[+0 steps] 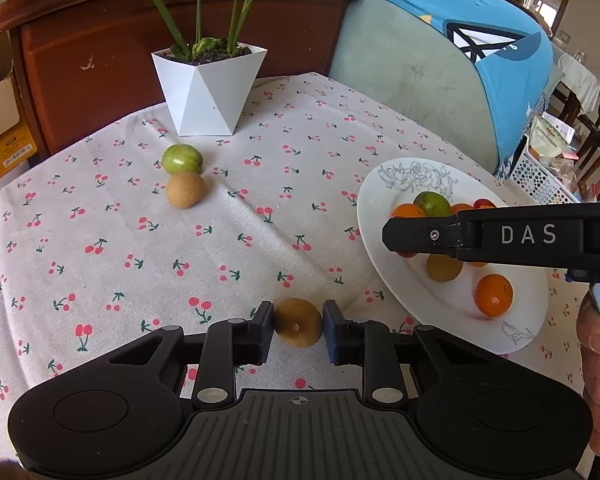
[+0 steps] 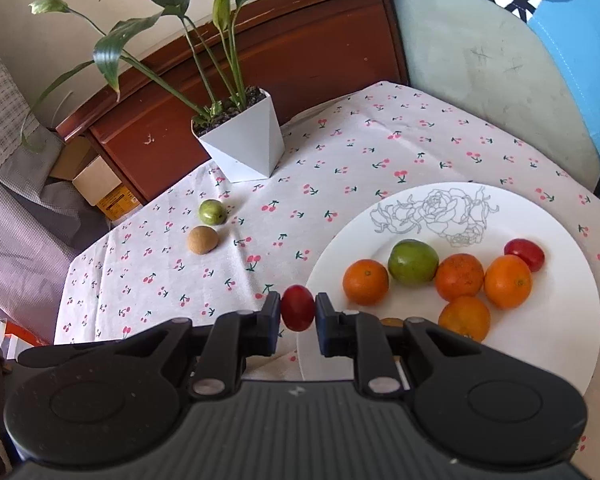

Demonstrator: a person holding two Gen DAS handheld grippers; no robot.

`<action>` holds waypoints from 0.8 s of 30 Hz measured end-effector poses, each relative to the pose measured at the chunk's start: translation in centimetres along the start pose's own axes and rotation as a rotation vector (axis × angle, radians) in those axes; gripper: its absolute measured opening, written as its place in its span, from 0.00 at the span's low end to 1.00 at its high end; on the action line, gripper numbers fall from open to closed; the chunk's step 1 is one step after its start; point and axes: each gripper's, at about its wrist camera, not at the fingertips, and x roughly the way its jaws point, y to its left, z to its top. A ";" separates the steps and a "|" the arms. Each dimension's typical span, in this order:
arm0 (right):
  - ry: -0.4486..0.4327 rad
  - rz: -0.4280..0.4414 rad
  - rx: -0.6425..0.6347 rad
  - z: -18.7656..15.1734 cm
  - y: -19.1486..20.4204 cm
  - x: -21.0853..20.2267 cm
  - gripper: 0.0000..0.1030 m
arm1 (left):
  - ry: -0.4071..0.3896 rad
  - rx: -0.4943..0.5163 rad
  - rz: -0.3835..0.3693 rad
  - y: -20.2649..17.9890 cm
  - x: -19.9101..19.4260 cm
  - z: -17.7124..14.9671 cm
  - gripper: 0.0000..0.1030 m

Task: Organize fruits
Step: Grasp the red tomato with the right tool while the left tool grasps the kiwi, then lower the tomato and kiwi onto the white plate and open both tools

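My left gripper point(image 1: 299, 328) is shut on a brown round fruit point(image 1: 298, 322), just left of the white plate point(image 1: 384, 216). My right gripper point(image 2: 298, 314) is shut on a small red fruit point(image 2: 298, 307) at the left rim of the plate point(image 2: 548, 360); its finger shows from the side in the left wrist view point(image 1: 460, 234) over the plate. The plate holds several oranges point(image 2: 365, 282), a green fruit point(image 2: 413, 262) and a red fruit point(image 2: 524, 254). A green fruit point(image 1: 182, 159) and a brown fruit point(image 1: 186, 189) lie on the cloth further out.
A white faceted plant pot point(image 1: 206, 88) stands at the back of the cherry-print tablecloth point(image 1: 140, 248). A dark wooden headboard point(image 1: 100, 52) and a grey-green cushion point(image 1: 412, 68) lie behind. Boxes point(image 2: 100, 188) sit on the floor at the left.
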 end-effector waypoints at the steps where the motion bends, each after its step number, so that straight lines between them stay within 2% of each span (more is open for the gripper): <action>1: -0.001 -0.001 0.005 0.0 -0.2 -0.1 0.18 | -0.001 -0.006 0.004 0.0 0.0 0.0 0.23; 6: -0.018 -0.004 0.031 0.3 -1.1 -1.0 0.18 | -0.016 -0.028 0.011 -0.1 -0.3 0.7 0.23; 17: -0.150 -0.043 0.158 2.1 -5.2 -5.2 0.18 | -0.164 -0.103 -0.044 -1.3 -1.9 5.0 0.23; 20: -0.168 -0.067 0.195 2.2 -6.5 -6.1 0.18 | -0.175 -0.091 -0.058 -2.4 -1.5 5.7 0.23; 24: -0.151 -0.094 0.261 1.9 -8.1 -6.5 0.18 | -0.159 -0.061 -0.117 -4.4 -0.7 5.6 0.23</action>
